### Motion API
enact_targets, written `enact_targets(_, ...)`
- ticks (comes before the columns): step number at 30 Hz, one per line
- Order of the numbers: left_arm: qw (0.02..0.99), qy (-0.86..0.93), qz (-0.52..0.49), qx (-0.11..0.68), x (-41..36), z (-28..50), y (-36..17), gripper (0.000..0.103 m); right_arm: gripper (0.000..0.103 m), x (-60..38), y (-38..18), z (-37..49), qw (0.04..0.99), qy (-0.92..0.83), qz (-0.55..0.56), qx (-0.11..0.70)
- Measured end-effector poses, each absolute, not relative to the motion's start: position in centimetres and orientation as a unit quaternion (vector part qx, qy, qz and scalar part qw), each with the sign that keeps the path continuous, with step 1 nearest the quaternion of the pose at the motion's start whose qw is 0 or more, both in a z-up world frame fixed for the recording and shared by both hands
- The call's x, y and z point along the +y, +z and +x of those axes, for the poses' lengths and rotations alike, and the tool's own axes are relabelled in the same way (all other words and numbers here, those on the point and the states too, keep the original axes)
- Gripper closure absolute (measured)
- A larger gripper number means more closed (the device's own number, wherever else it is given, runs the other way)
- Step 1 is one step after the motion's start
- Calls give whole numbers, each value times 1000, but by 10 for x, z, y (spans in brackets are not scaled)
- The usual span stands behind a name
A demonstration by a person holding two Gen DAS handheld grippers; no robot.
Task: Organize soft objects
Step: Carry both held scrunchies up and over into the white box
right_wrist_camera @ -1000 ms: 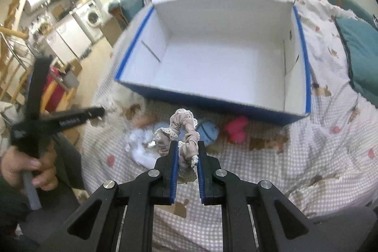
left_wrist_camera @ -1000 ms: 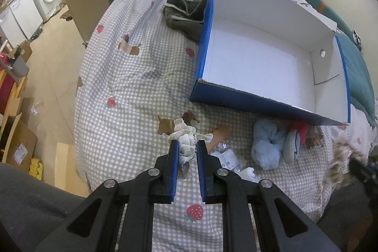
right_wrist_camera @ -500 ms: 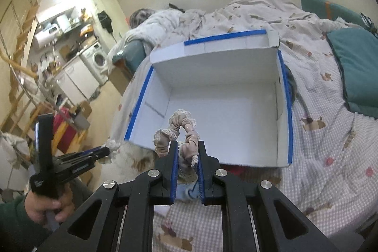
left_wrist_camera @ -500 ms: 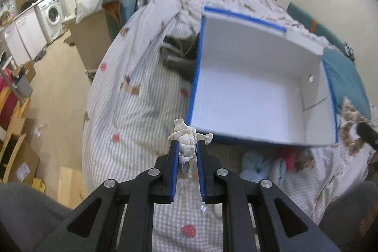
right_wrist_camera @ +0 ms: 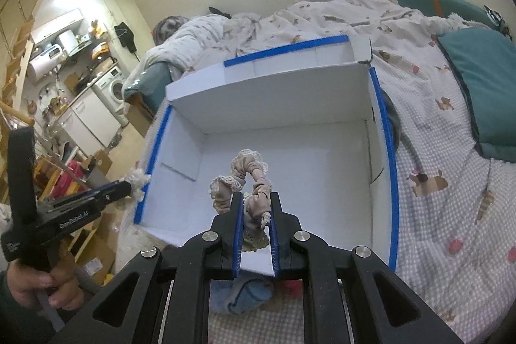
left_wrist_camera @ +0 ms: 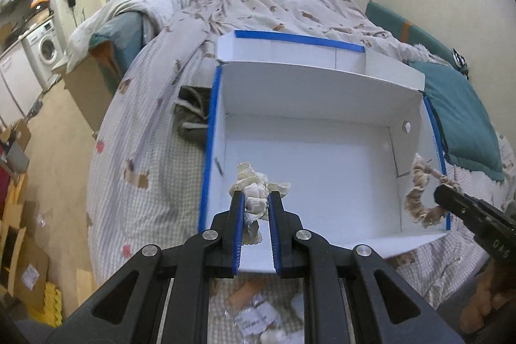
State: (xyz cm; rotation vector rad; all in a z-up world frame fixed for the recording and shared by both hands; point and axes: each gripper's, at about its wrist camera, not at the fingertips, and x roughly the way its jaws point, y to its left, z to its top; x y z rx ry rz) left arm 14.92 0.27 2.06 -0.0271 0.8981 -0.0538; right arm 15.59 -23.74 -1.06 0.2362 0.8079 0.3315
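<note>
2 grippers now hang over the open white box (left_wrist_camera: pixel 309 170) on the bed (left_wrist_camera: pixel 135 170), each with a scrunchie clamped in its jaws; a second ago both were lower, over the small heap of soft things near the bed's front edge, with the box well ahead of them. The left gripper (left_wrist_camera: pixel 254 208) is clenched on a cream scrunchie (left_wrist_camera: pixel 254 189) just inside the box's front-left corner. The right gripper (right_wrist_camera: pixel 254 211) grips a beige lace-trimmed scrunchie (right_wrist_camera: pixel 242 179) above the front edge, nearer the right wall as the left camera shows it.

The lift and carry look finished, and the drop appears to be the next step; neither jaw has started to part.

The box, edged in blue tape, shows only a bare white floor, so nothing is stored yet. Outside it, below the front wall, a blue cloth bundle (right_wrist_camera: pixel 242 295) and a slip of something red (right_wrist_camera: pixel 293 287) lie on the checked bedspread, waiting their turn. A dark garment (left_wrist_camera: pixel 190 112) sits against the box's left wall, and a teal pillow (right_wrist_camera: pixel 483 86) lies beyond its right side.
</note>
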Motion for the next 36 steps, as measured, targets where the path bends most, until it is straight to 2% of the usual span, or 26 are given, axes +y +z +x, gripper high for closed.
enact_targets(10, 897, -30, 16, 440, -20, 183, -8, 89, 88, -230, -38, 183, 891, 153, 107, 413)
enact_targets(23, 885, -37, 7, 464, -22, 191, -46, 89, 88, -211, -69, 190, 879, 142, 76, 449)
enact_targets(36, 877, -33, 5, 479, -24, 195, -55, 89, 87, -207, -81, 192, 871, 133, 65, 469)
